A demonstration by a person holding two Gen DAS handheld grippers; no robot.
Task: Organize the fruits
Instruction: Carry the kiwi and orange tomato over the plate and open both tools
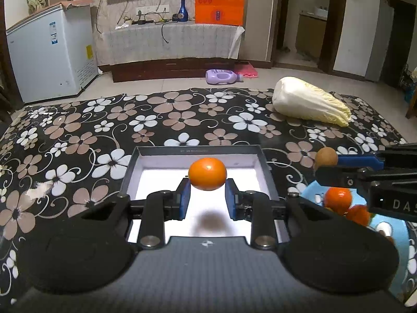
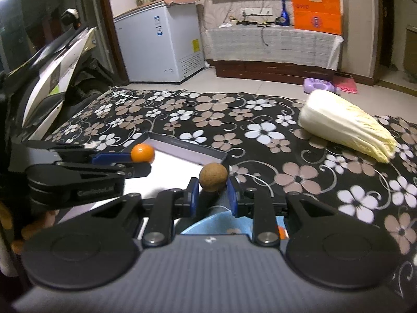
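Two grippers: both raised above the flowered cloth (image 1: 78, 140), each with one fruit between its blue fingers.
Left gripper (image 1: 207, 182): closed on an orange (image 1: 207, 173); fingers (image 1: 185, 195) press its two sides near the bottom.
Orange position: lifted over the white inside of the box (image 1: 263, 161), with a dark shadow on the box floor beneath it.
Right gripper (image 2: 213, 186): closed on a brown fruit (image 2: 213, 177), a rough round ball, possibly a longan or small kiwi; the blur leaves that unclear.
Brown fruit position: held above the near corner of the box (image 2: 187, 151) and the far rim of the blue bowl (image 2: 208, 221).
Bowl (image 1: 310, 190): just right of the box, touching or nearly touching it; partly hidden under the right gripper.
Bowl contents: at least two more oranges (image 1: 337, 198) seen from the left wrist camera.
Box: shallow, dark-walled, open-topped, on the cloth in front of both grippers.
Cabbage (image 1: 310, 101): lies on its side on the far right of the cloth, well apart from box and bowl.
Freezer (image 1: 49, 52): white, on the floor past the cloth's far left corner.
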